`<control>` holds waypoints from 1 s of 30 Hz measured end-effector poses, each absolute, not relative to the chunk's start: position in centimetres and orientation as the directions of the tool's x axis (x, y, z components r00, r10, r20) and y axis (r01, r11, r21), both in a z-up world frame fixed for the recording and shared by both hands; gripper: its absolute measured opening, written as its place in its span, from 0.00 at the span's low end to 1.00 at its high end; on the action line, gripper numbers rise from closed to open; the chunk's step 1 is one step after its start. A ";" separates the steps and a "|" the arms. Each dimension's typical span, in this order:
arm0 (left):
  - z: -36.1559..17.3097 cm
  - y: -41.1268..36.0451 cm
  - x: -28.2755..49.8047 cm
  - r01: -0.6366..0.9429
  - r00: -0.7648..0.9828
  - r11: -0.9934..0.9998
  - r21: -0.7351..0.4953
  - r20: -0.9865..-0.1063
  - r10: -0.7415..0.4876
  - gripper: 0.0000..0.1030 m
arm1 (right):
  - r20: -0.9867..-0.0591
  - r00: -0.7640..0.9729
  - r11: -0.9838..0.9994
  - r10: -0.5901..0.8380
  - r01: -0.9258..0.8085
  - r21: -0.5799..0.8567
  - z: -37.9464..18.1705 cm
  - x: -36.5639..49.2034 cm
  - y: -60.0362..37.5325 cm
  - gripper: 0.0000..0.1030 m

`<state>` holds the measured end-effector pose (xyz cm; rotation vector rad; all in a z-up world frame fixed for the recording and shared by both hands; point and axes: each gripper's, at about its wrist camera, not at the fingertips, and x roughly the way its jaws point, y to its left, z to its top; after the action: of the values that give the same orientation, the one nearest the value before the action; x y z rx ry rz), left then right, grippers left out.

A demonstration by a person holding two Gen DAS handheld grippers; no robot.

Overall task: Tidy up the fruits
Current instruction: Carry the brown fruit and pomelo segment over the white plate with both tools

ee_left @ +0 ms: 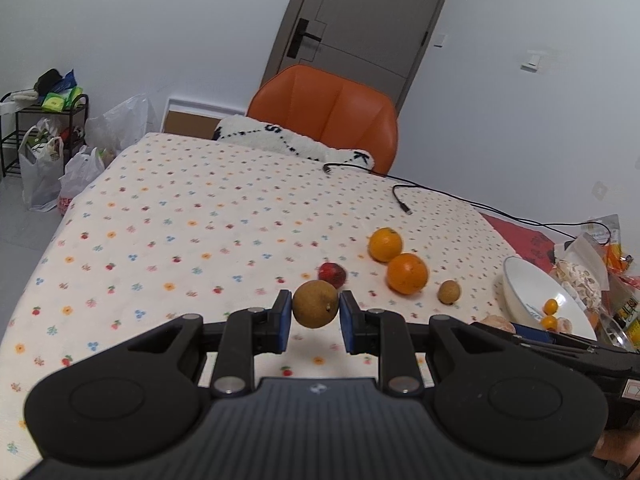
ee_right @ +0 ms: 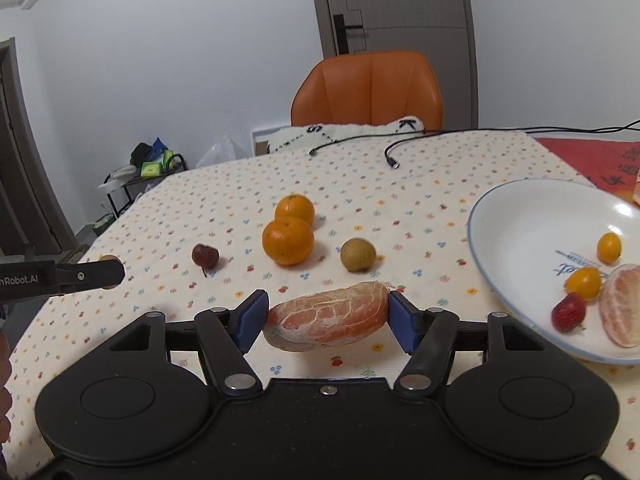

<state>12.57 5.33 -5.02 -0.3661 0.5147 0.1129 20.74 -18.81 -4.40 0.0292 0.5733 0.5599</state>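
my right gripper [ee_right: 328, 322] clamps a peeled citrus segment [ee_right: 328, 320], long axis across the pads, above the table [ee_right: 200, 200]. white bowl [ee_right: 520, 216] sits just right, nearer this hand. left gripper [ee_left: 315, 316] pinches a brown round fruit [ee_left: 315, 303].

home, floral tablecloth [ee_left: 160, 216], orange chair [ee_left: 332, 112]

Glossy white bowl [ee_right: 520, 216] on matt printed tablecloth [ee_right: 224, 200].
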 end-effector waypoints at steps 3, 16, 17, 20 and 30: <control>-4.6 4.6 12.7 -0.177 0.872 0.934 -0.311 -0.490 0.001 0.23 | -0.493 0.710 0.857 0.503 -0.483 0.178 -4.0 20.5 -19.6 0.60; -3.0 -0.3 13.7 -0.091 0.884 0.954 -0.287 -0.465 -0.056 0.23 | -0.443 0.759 0.877 0.478 -0.445 0.185 -2.5 19.7 -24.0 0.60; -2.9 -0.6 13.8 -0.084 0.884 0.955 -0.285 -0.464 -0.061 0.23 | -0.440 0.762 0.878 0.476 -0.441 0.187 -2.5 19.7 -24.3 0.60; -2.6 -1.7 14.1 -0.064 0.885 0.958 -0.279 -0.459 -0.075 0.23 | -0.433 0.770 0.883 0.469 -0.429 0.191 -2.3 19.6 -25.3 0.60; -1.8 -4.8 14.8 -0.006 0.887 0.965 -0.262 -0.448 -0.116 0.23 | -0.412 0.796 0.897 0.443 -0.394 0.202 -1.9 19.0 -28.1 0.60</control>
<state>14.85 -4.78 -1.77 -0.2617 0.4786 -0.0575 19.04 -28.12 -1.88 0.1082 0.4689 0.4500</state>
